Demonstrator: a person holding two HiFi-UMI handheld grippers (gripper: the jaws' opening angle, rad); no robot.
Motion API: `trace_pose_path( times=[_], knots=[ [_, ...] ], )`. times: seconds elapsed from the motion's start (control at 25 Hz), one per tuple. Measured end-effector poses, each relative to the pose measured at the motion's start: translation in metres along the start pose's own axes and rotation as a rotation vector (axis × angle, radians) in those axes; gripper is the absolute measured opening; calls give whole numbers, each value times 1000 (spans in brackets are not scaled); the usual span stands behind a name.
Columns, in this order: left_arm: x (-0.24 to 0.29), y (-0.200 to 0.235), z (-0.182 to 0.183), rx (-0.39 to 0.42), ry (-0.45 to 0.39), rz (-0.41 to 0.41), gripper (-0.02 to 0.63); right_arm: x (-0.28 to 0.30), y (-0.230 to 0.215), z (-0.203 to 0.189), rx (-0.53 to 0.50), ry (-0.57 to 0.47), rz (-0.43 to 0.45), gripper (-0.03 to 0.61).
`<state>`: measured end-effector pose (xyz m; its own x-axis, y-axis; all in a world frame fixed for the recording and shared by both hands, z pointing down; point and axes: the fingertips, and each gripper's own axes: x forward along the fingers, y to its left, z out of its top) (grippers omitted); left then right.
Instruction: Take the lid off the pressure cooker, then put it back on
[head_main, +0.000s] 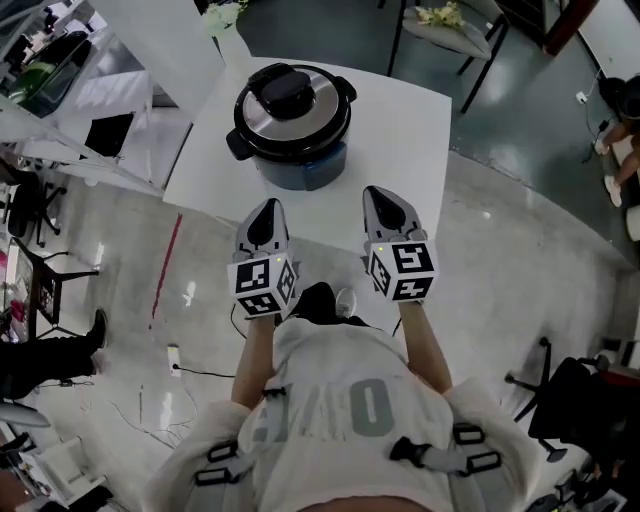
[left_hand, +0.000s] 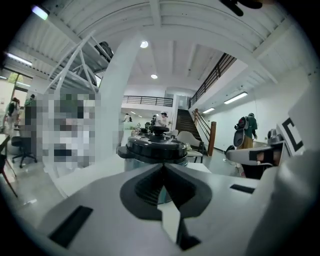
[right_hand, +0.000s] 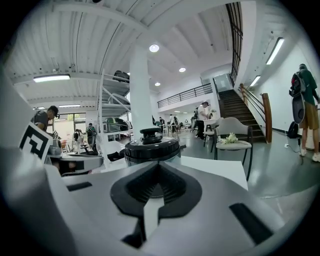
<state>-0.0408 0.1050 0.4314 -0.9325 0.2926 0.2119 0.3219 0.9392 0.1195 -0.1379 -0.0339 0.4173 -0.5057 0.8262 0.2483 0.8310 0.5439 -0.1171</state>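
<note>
Pale sweatshirt (head_main: 345, 400) fills the bottom of the head view, both forearms reaching forward from it. At the left, the left gripper (head_main: 268, 206) hovers at the near edge of the white table (head_main: 405, 130), its jaws pressed together on nothing. Beyond and between the two tools stands the pressure cooker (head_main: 292, 125), well apart from both; its black-knobbed lid (head_main: 290, 98) seems seated on the pot. To the right, the right gripper (head_main: 378, 193) hangs level, jaws likewise closed and empty. Farther right stands a chair (right_hand: 233, 136).
</note>
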Motion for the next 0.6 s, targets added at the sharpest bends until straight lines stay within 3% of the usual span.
trace_pose_path(
  times=[0.12, 0.28, 0.6],
  knots=[
    [-5, 9, 3, -39, -9, 34, 18, 7, -2, 5, -17, -3, 11, 9],
    [-3, 21, 6, 19, -12, 68, 18, 19, -8, 16, -34, -17, -3, 9],
    [5, 33, 15, 19, -47, 66, 18, 32, -5, 18, -39, -13, 6, 9]
  ],
)
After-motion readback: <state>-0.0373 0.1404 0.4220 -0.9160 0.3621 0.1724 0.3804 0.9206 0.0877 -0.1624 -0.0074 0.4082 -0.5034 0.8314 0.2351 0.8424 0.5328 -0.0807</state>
